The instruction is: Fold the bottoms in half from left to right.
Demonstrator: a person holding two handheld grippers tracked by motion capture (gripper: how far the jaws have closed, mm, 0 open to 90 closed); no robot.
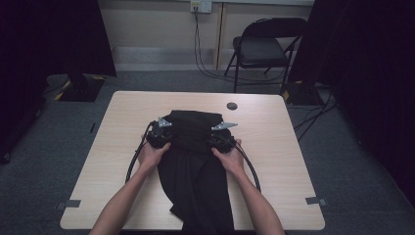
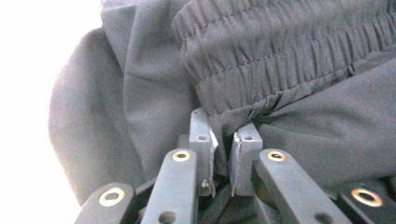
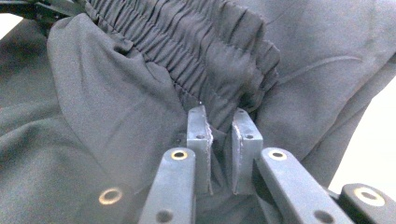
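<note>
High view: black trousers spread on table, legs trailing toward near edge, waistband folded over at far end. Left gripper and right gripper clamped on cloth at either waistband corner, jaws pinched on fabric. Probably mid-fold, top part being carried over legs. Next: lay it flat, corners level, then let go.

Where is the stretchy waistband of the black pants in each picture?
High view: waistband mid-table, between both grippers.
Left gripper view: top right, above the jaws.
Right gripper view: top middle, above the jaws.
Shared landmark: the gathered elastic ridges.
</note>
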